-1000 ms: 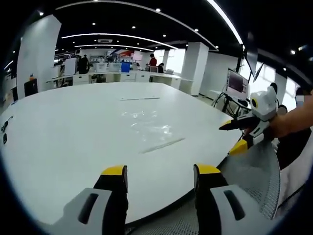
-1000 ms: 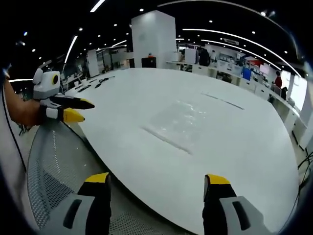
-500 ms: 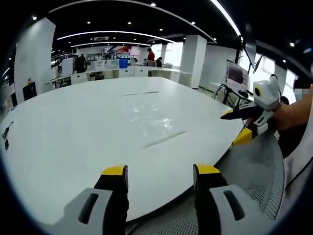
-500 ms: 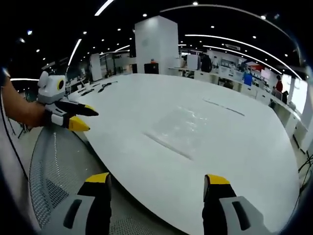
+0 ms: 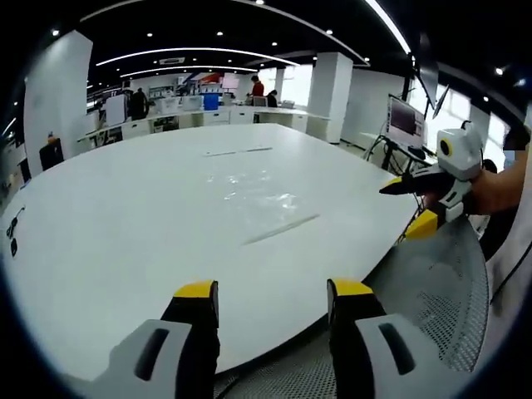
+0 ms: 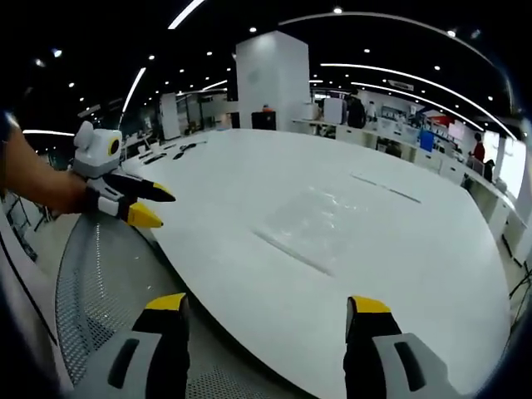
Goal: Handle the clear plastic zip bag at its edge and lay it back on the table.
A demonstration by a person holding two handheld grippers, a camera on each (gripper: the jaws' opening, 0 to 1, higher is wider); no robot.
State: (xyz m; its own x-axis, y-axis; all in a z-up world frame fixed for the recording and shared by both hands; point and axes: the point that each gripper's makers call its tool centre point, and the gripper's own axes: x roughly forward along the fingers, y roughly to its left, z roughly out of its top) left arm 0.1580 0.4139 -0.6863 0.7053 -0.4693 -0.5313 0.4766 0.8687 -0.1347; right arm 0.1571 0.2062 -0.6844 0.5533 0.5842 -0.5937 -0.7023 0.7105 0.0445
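The clear plastic zip bag (image 5: 253,208) lies flat on the big white table (image 5: 108,241), its zip edge a faint dark line facing me; the same bag (image 6: 314,224) shows in the right gripper view. My left gripper (image 5: 270,295) hangs open over the near table edge, short of the bag, with nothing between its jaws. My right gripper (image 6: 266,307) is open too, back from the near rim. The right gripper (image 5: 411,208) enters the left gripper view at the right, open. The left gripper (image 6: 154,205) appears at the left of the right gripper view, held by a hand.
A grey mesh chair back (image 6: 108,283) sits below the table rim between the grippers, also seen as mesh chair back (image 5: 440,291). Thin strips (image 5: 241,151) lie far across the table. Small dark items (image 5: 10,237) rest at the left rim. Desks and people stand far behind.
Both views have shifted slightly as the hands drifted. Each gripper sits a little nearer the table rim. The bag has not moved.
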